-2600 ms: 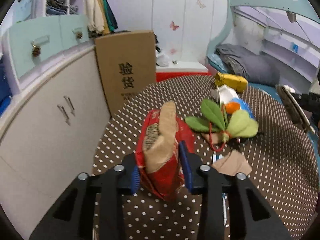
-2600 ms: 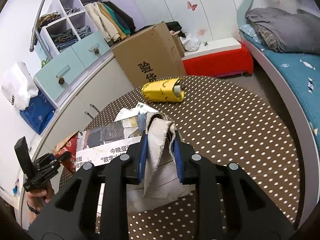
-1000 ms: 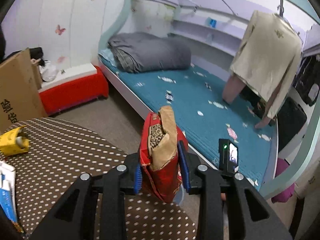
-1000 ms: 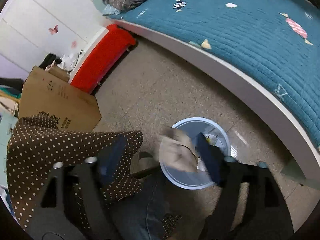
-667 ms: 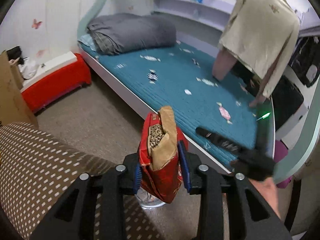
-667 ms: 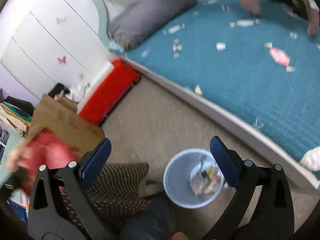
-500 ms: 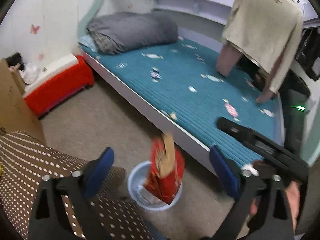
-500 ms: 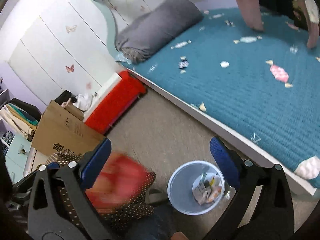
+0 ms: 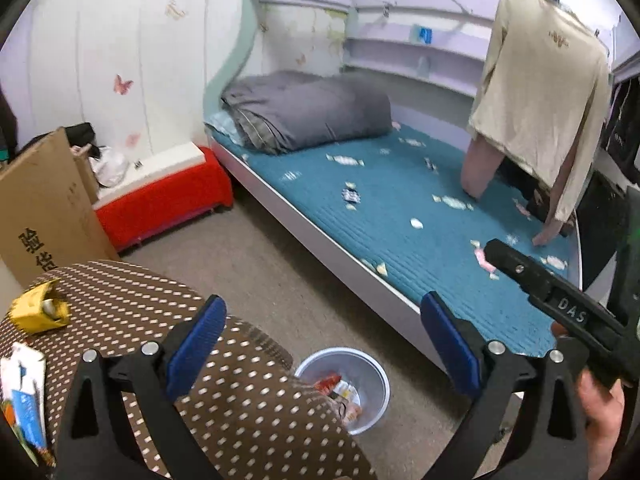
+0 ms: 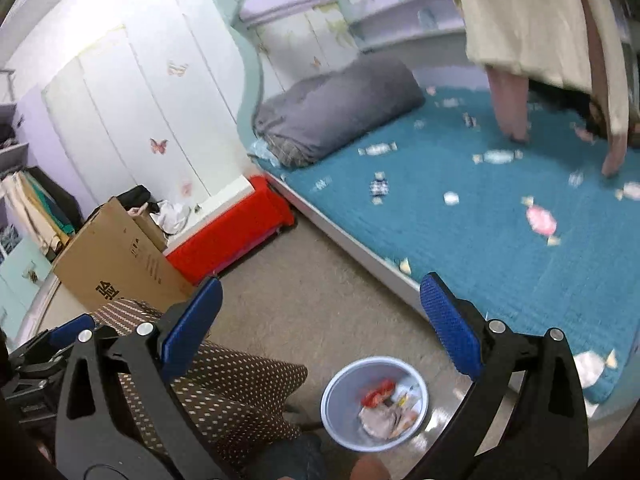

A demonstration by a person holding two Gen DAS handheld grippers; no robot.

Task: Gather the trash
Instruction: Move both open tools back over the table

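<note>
Hovering above the floor beside the desk (image 9: 168,312), with the left gripper (image 9: 320,344) spread wide and holding nothing, and the right gripper (image 10: 320,324) likewise gaping and empty. Looking down on the trash bin (image 10: 340,392), standing on the floor below and between the jaws in both wrist views, close to the desk's edge and near the bed (image 9: 400,208). Showing a red wrapper (image 10: 376,396) and crumpled paper (image 10: 380,416) already lying inside the bin.

Risking, from here, a clash between the two grippers, crowding the same spot above the bin, with the right one's black body reaching in at the right edge of the left wrist view. Risking too a knock against the light bin or the desk's draped edge when swinging back, tipping the collected trash out. Leaving trash on the desk: a yellow packet (image 9: 38,312) and papers (image 9: 24,392) at its far left, well apart from both grippers.
</note>
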